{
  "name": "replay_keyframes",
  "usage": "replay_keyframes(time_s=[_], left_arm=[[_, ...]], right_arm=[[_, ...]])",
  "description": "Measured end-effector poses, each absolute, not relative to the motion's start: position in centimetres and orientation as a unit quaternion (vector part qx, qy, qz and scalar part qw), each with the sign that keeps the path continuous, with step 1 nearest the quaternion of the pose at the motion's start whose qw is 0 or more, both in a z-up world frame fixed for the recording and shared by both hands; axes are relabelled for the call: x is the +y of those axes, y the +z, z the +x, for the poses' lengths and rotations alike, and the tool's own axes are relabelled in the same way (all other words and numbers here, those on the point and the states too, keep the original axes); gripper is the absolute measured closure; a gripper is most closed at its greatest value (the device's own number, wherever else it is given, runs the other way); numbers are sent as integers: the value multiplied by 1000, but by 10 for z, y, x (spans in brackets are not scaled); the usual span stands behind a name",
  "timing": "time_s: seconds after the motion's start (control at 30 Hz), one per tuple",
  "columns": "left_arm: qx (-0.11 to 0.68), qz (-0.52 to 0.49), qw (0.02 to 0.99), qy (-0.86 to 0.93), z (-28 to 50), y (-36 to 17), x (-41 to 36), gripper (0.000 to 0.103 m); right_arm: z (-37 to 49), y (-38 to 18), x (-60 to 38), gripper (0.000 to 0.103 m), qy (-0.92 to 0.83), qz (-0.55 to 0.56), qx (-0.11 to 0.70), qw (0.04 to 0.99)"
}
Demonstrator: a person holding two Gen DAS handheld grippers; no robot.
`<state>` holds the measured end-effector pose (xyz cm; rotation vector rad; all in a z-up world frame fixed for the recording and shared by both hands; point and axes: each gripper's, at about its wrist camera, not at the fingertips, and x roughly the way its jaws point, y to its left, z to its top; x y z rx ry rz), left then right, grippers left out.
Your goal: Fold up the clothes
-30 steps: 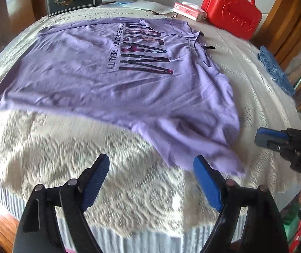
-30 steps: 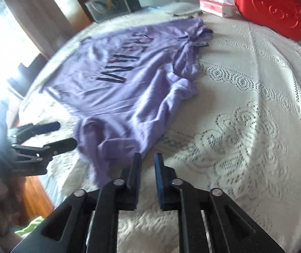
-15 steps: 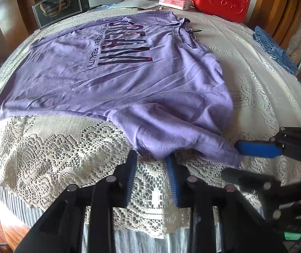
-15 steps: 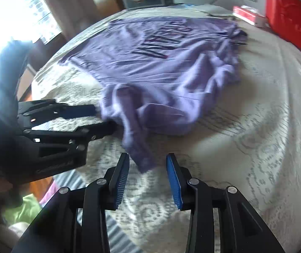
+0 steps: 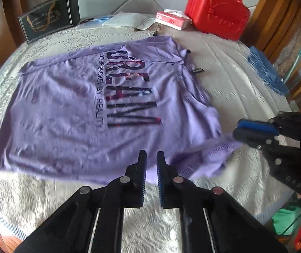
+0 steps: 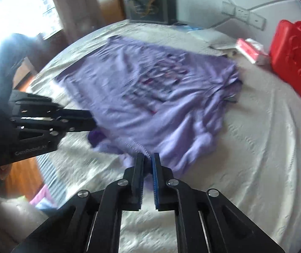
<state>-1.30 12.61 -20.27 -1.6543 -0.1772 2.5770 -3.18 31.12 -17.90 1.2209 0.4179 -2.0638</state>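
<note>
A purple T-shirt [image 5: 87,109] with dark lettering lies print-up on the lace bed cover [image 5: 234,80]. My left gripper [image 5: 151,158] is shut on the shirt's near edge, with purple cloth showing between its blue pads. In the right wrist view the left gripper [image 6: 92,122] holds a dark bunched bit of cloth off the cover. My right gripper [image 6: 148,160] has its jaws closing on the stitched sleeve hem, which runs into the gap between the pads. From the left wrist view the right gripper [image 5: 238,129] pinches the sleeve tip, lifted clear. The shirt [image 6: 150,97] is blurred.
A red plastic case [image 5: 218,14], a tissue pack [image 5: 171,19], papers [image 5: 125,20] and a dark gift box [image 5: 49,21] line the far edge by the wall. A blue cloth [image 5: 264,71] lies at the right edge. The cover's near edge drops off below my grippers.
Both grippers went from open beside the sleeve to shut on it. They rose and moved over the shirt, lifting the near sleeve and hem off the cover.
</note>
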Motion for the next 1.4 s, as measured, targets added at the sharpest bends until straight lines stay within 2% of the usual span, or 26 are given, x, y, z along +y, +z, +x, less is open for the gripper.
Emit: replay_keyframes(time_s=[0.1,0.17,0.27,0.4,0.53,0.7,0.73,0.77,0.83,1.0,1.03,1.07,1.1,1.13,1.27,1.4], left_arm=[[-64,-554,41,829,-34,-211,114,93],[-63,-555,50,828,-32,-212,108,93],[-63,-561,49,824,-25,-220,103,92],[-62,-581,50,810,-17,-238,107,81],[-52,-585,50,808,-17,-249,117,69],[-53,-587,59,805,-5,-244,121,67],[-56,-586,60,806,0,-242,120,62],[-56,-586,60,806,5,-241,120,50],[-47,-586,61,807,11,-242,122,41],[-30,-569,40,821,-5,-251,139,41],[-31,-571,30,820,-12,-255,141,43],[-39,-574,22,818,-17,-258,140,61],[-55,-576,17,816,-20,-258,136,71],[-69,-574,9,816,-21,-257,132,75],[-116,-565,-45,816,-23,-252,100,75],[-141,-574,-57,805,-23,-251,80,75]], right_arm=[[-60,-178,321,82,-819,482,108,291],[-66,-175,330,73,-823,490,71,277],[-59,-180,343,71,-817,505,52,273],[-45,-200,351,71,-794,535,42,287],[-36,-219,339,78,-767,551,57,324],[-23,-233,319,78,-747,555,100,351],[-21,-236,317,78,-745,557,102,354],[-20,-238,316,78,-744,557,104,355],[-18,-241,316,78,-745,555,106,354],[-22,-252,316,78,-749,553,110,347],[-24,-254,317,79,-750,554,106,346],[-26,-255,319,91,-751,557,103,340],[-28,-257,322,98,-753,562,99,328],[-30,-258,329,101,-753,569,88,317],[-41,-262,365,101,-749,604,25,271],[-41,-257,381,101,-756,604,25,253]])
